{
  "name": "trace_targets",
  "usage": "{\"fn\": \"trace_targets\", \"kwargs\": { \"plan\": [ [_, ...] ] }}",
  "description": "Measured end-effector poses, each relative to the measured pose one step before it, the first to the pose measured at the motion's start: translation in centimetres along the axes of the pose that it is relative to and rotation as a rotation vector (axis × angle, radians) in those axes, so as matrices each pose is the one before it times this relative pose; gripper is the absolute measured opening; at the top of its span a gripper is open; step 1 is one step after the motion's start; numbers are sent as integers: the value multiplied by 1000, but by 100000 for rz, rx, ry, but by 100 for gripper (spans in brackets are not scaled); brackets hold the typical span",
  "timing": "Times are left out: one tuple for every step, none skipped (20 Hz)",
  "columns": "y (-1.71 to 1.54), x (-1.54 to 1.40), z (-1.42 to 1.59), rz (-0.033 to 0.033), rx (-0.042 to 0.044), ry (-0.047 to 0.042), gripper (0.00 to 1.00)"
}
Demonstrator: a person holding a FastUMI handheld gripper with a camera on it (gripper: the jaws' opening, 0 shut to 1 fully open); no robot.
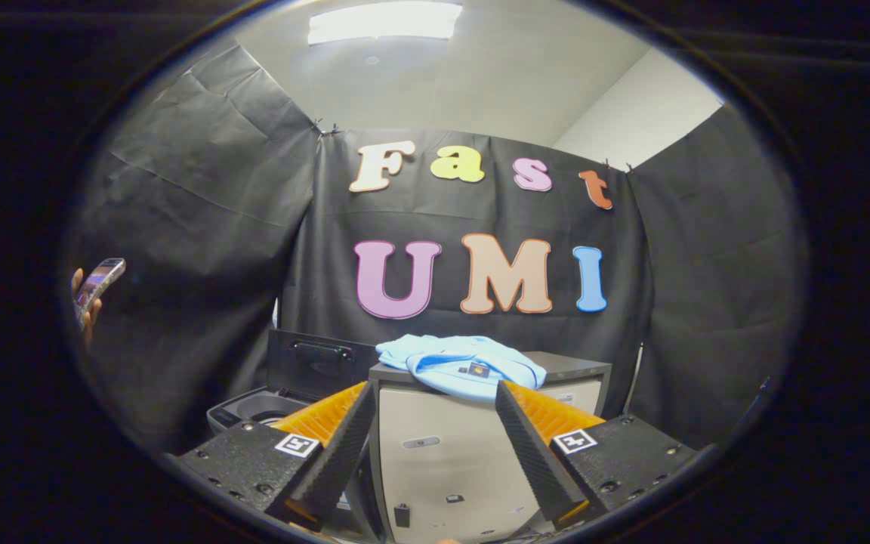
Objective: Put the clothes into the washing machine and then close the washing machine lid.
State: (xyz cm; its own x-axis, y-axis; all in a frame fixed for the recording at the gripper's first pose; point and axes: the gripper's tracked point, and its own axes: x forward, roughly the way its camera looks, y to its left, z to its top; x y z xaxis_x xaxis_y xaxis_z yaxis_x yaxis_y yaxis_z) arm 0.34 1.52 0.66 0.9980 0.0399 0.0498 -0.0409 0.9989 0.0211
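A light blue shirt (pixel 461 364) lies folded on top of a pale cabinet (pixel 450 446), beyond and a little above my fingertips. To the cabinet's left stands the washing machine (pixel 254 408), its dark lid (pixel 319 363) raised upright and its tub open. My gripper (pixel 435 397) is open, with nothing between its fingers; the cabinet's front shows in the gap. The left finger (pixel 340 446) points toward the machine's right rim, the right finger (pixel 529 446) toward the cabinet's right half.
A hand holding a phone (pixel 99 283) reaches in from the far left, well above the machine. Black cloth walls close the booth behind and on both sides. The cabinet's dark top (pixel 571 366) extends right of the shirt.
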Motion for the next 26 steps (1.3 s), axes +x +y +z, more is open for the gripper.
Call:
{"fn": "trace_targets", "kwargs": {
  "plan": [
    [-8, -41, 31, -133, -314, -222, 97],
    [-37, -54, 178, -90, -337, 1, 97],
    [-52, -45, 104, -170, -369, -187, 97],
    [-30, -94, 201, -117, -636, -209, 97],
    [-113, -9, 15, -16, -1065, 74, 97],
    [-201, -80, 159, -390, -1541, -103, 97],
    [-311, -43, 212, -977, -1385, -341, 97],
    [-287, -79, 138, -677, -747, -54, 97],
    [8, -33, -88, -383, 8, 147, 97],
    [7, -35, 62, -11, 430, -17, 97],
    [-41, -1, 45, -169, 511, -171, 97],
    [-48, -38, 6, -369, 280, -66, 97],
    [-110, -92, -53, -371, -34, 24, 97],
    [-56, -87, -3, -389, -363, 85, 97],
    [-69, -97, -173, -464, -616, 145, 97],
    [-24, -61, 22, -324, -527, 123, 97],
    [110, 3, -73, 103, -409, 235, 97],
    [51, 72, 29, -18, 25, 6, 97],
    [77, 21, -52, 155, 378, 248, 97],
    [54, 7, 15, 150, 552, 102, 97],
    [42, 98, 9, 24, 573, 136, 97],
    [39, -6, 47, 100, 235, -61, 97],
    [69, 72, 13, 141, 51, -120, 97],
    [100, 46, 90, 325, -160, -128, 97],
    [195, 44, -83, 546, -228, 80, 97],
    [149, 65, -22, 506, -434, 212, 97]
  ]
}}
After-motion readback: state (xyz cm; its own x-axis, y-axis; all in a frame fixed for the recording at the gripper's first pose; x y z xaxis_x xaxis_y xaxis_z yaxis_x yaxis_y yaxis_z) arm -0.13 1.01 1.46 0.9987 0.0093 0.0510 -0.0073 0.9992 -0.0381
